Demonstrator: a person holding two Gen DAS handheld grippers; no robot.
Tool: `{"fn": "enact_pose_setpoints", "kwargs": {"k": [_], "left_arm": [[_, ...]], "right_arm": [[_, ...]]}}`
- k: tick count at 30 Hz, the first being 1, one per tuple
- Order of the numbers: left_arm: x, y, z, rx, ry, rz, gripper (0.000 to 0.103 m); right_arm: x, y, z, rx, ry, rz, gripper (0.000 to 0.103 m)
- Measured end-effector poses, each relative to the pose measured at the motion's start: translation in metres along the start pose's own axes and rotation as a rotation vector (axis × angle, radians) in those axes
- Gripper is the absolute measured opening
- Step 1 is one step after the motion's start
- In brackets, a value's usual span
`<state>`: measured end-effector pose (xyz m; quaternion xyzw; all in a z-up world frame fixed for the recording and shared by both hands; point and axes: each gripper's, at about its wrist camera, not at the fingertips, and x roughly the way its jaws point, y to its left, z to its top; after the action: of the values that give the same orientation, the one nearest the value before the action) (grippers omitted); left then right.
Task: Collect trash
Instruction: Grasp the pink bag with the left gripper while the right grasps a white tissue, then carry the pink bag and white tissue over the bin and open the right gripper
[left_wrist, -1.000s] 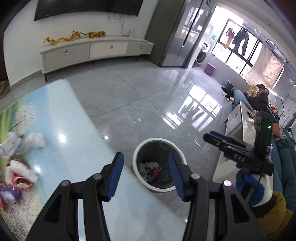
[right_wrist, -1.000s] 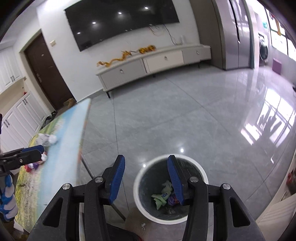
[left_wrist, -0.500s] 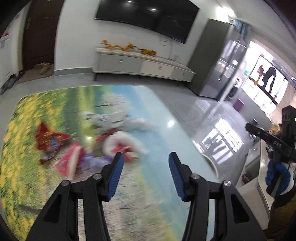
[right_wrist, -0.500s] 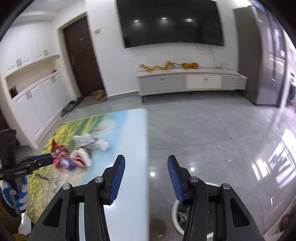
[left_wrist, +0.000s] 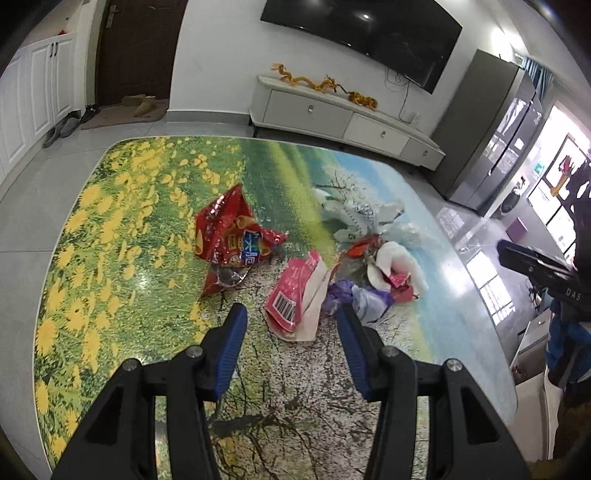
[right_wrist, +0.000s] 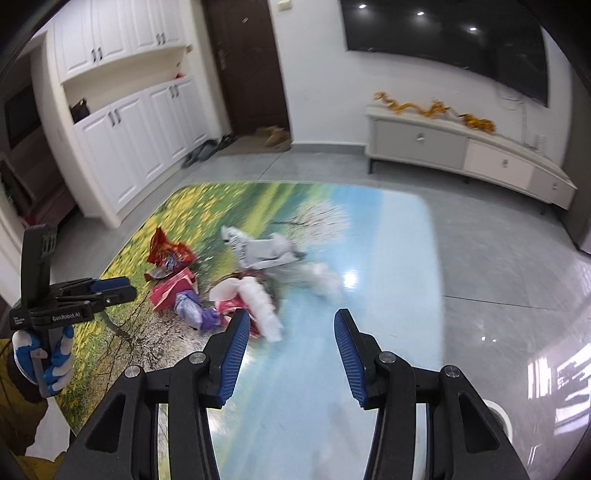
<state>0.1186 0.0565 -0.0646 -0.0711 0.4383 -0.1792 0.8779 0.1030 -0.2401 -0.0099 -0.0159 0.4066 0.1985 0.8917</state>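
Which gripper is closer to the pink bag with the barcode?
Left. The left gripper hovers right over the pink bag; the right gripper is off to its side.

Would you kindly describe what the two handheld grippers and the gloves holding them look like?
Both are black plastic frames with silver bolts and ribbed blue pads on two fingers. The left gripper shows a "GenRobot.AI" label in the right wrist view; the right gripper carries white lettering on its side. Each handle is held in a blue and white glove.
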Motion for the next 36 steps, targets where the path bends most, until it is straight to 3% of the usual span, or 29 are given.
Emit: {"fn": "enact_pose_setpoints", "kwargs": {"k": [10,18,20,21,23,36], "left_arm": [[0.032,-0.010,0.005,0.153,0.054,0.006,0.051],[0.053,-0.008,0.007,0.161,0.079,-0.016,0.051],[0.055,-0.011,0.006,0.177,0.076,-0.013,0.050],[0.055,-0.014,0.005,0.188,0.074,-0.007,0.048],[0.055,-0.016,0.003,0.202,0.070,-0.002,0.033],[0.025,-0.014,-0.018,0.120,0.031,-0.024,0.025]], "right_arm": [[0.078,0.023,0.011,-0.037,0.105,0.081,0.045],[0.107,0.018,0.015,0.002,0.157,0.114,0.045],[0.111,0.018,0.012,0.009,0.174,0.124,0.038],[0.112,0.018,0.010,0.011,0.182,0.133,0.036],[0.113,0.019,0.006,0.005,0.190,0.138,0.027],[0.060,0.014,-0.011,0.044,0.110,0.137,0.020]]}}
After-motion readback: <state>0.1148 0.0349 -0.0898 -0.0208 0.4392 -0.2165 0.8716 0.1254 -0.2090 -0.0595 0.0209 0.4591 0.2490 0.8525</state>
